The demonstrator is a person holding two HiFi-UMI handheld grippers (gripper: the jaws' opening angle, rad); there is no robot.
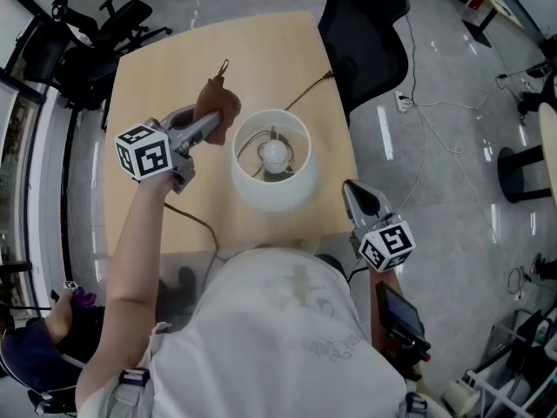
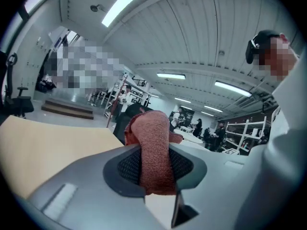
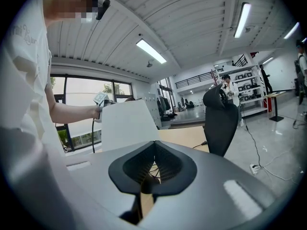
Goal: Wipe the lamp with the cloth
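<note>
The lamp's white round shade point(image 1: 271, 168) stands on the wooden table point(image 1: 165, 68), and its bulb point(image 1: 276, 153) shows from above. My left gripper point(image 1: 213, 122) is shut on a reddish-brown cloth point(image 1: 219, 107), held in the air just left of the shade's rim. In the left gripper view the cloth point(image 2: 153, 147) is bunched between the pads and sticks out past them. My right gripper point(image 1: 352, 190) hangs near the table's front right corner, shut and empty. In the right gripper view its jaws point(image 3: 153, 145) point towards the shade point(image 3: 127, 123).
The lamp's cord point(image 1: 309, 90) runs across the table to the far edge. A black office chair point(image 1: 365, 33) stands at the far right of the table, and more black chairs point(image 1: 96, 42) at the far left. Cables lie on the floor point(image 1: 435, 120) to the right.
</note>
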